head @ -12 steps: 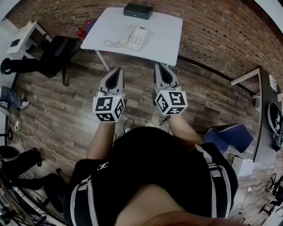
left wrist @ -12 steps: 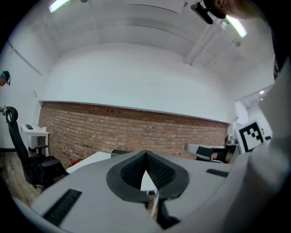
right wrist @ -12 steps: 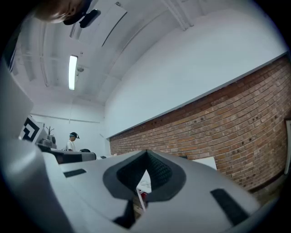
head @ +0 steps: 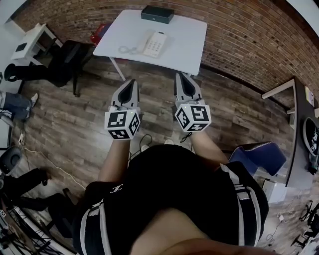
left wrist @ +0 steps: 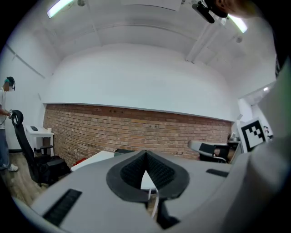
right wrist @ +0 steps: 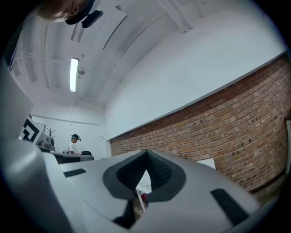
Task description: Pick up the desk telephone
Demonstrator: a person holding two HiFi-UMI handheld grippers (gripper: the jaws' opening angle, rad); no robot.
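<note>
Both tools are shut tight. The left gripper (head: 132, 81) has its 2 jaws pressed together at the tips with nothing between them, and the right gripper (head: 180, 75) is closed the same way and holds nothing. They sit side by side, a little apart, roughly level and pointing toward the far table, just ahead of the person's black shirt (head: 169, 194). Each carries its marker cube at the near end: the left cube (head: 122, 123) and the right cube (head: 192, 117).

Below them lies a wood-plank floor (head: 75, 129), with a thin cable (head: 47, 167) trailing across it on the near left. A blue chair (head: 259, 154) stands on the near right, with a dark desk (head: 298, 124) just beyond it on the right.

Farther off stands a white table (head: 187, 42), well apart from both grippers. The desk telephone (head: 154, 44) rests on it, left of the table's middle, handset in its cradle, with its coiled cord (head: 127, 50) lying just to its left. A dark box (head: 157, 14) sits at the table's far edge, beyond the telephone.

To the left of the table are a black office chair (head: 67, 60) and a small white desk (head: 30, 42). A brick wall (head: 249, 45) runs behind the table.
</note>
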